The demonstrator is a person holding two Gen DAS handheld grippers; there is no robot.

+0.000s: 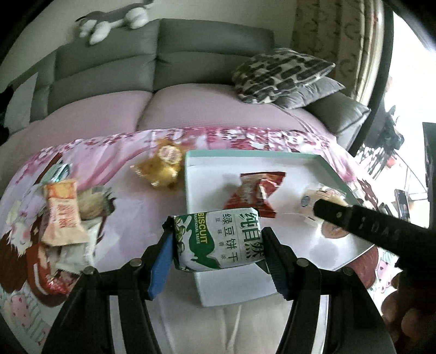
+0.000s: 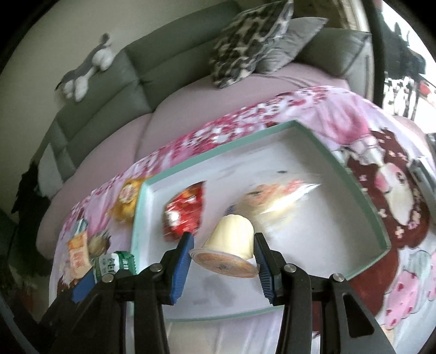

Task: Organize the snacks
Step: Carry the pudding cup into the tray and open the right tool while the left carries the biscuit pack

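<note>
My left gripper [image 1: 218, 237] is shut on a green and white biscuit pack [image 1: 219, 241] and holds it over the near left corner of the white tray [image 1: 207, 168] with a teal rim. My right gripper [image 2: 222, 246] is shut on a cream pudding cup [image 2: 231, 237], held on its side over the tray [image 2: 313, 231]. A red snack pack [image 1: 256, 190] lies in the tray, also in the right wrist view [image 2: 185, 215]. A clear wrapped snack [image 2: 272, 198] lies blurred behind the cup. The biscuit pack also shows at the left in the right wrist view [image 2: 114, 262].
Left of the tray lie a yellow wrapped cake [image 1: 163, 166] and a pile of packs with an orange pack [image 1: 62, 212] on top, all on a pink printed cloth [image 1: 122, 207]. A grey sofa back [image 1: 163, 60], patterned cushions [image 1: 280, 73] and a plush toy [image 1: 114, 19] stand behind.
</note>
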